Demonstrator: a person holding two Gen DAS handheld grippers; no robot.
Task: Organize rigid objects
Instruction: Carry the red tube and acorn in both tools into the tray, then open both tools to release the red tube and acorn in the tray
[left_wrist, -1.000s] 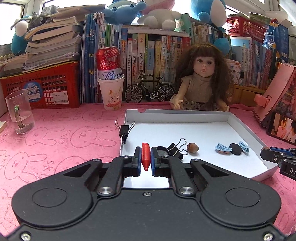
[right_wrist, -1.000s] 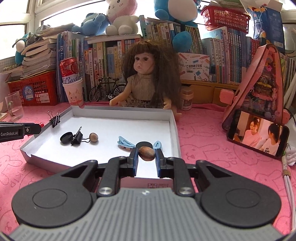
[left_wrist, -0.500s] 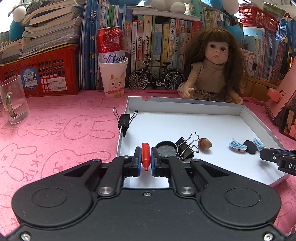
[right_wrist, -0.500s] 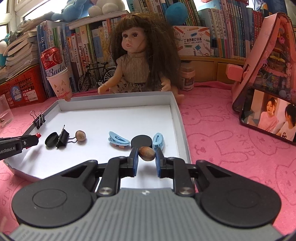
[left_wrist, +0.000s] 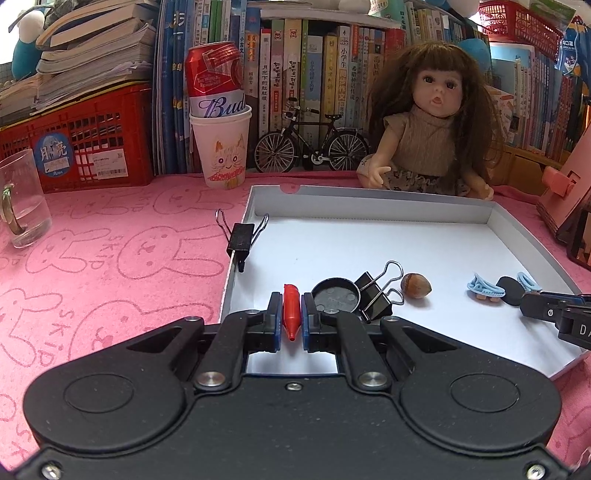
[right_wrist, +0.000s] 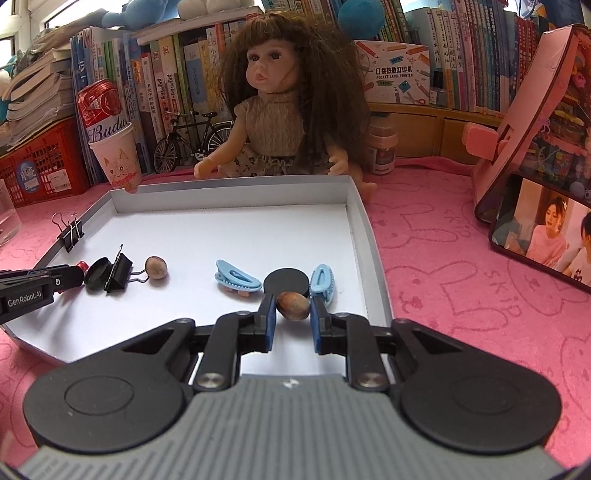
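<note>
Pink rabbit-print cloth covers the bench (left_wrist: 110, 258), where a white tray (right_wrist: 369, 258) already holds two black binder clips, two black round lids, two blue hair clips and an acorn (left_wrist: 416, 285). The left hand-held gripper (left_wrist: 292, 314) is clamped on a red crayon (left_wrist: 290, 308) over the tray's near-left corner. The right hand-held gripper (right_wrist: 293, 314) brackets a second acorn (right_wrist: 293, 305) low near the front-right, apparently gripped; both look close to being placed.
</note>
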